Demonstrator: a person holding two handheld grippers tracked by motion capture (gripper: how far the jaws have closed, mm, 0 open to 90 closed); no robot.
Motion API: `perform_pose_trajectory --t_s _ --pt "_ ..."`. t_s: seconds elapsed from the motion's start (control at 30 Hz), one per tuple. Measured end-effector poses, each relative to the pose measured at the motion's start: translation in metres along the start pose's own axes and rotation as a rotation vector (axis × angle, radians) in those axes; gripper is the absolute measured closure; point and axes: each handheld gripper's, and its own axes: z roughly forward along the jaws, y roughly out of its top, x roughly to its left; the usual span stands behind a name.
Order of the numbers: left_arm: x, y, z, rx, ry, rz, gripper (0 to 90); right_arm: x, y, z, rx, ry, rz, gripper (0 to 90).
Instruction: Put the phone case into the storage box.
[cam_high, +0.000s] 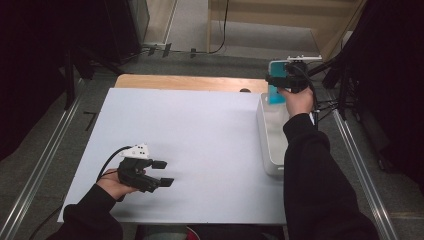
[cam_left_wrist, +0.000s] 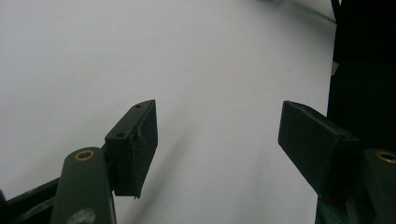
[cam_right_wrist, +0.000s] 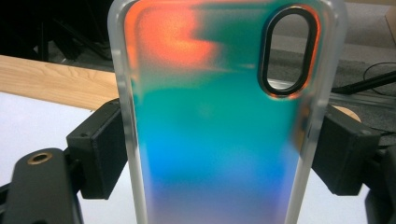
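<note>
Phone case (cam_right_wrist: 217, 121), iridescent with orange, teal and blue tones, a frosted rim and an oval camera opening, is shown clamped by its long edges between the two black jaws of the right gripper (cam_right_wrist: 217, 154). In the high view the case (cam_high: 277, 82) is held upright by the right gripper (cam_high: 286, 80) above the far end of a white bin (cam_high: 267, 135), which stands at the right edge of the white surface (cam_high: 200, 135). The bin's contents cannot be made out, the person's dark sleeve (cam_high: 310, 165) being laid across it. The left gripper (cam_high: 162, 172) is seen well apart from the bin, toward the near left part of the surface, pointed toward the bin. Its jaws stand apart, with nothing but bare surface between them, as confirmed in the left gripper view (cam_left_wrist: 217, 140).
</note>
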Motion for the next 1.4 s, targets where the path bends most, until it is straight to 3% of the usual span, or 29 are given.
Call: perform_pose_trajectory --t_s 0.17,0.67,1.4 --pt "0.000 0.000 0.000 -0.003 -0.001 -0.001 28.0 -0.001 -0.001 0.004 -0.008 -0.002 0.015 14.8" --pt "0.000 0.000 -0.001 0.003 -0.003 -0.003 28.0 0.002 -0.014 0.019 0.014 -0.005 0.000 14.7" --pt "0.000 0.000 0.000 0.005 0.002 -0.003 28.0 0.000 -0.038 0.022 0.030 -0.012 0.022 14.7"
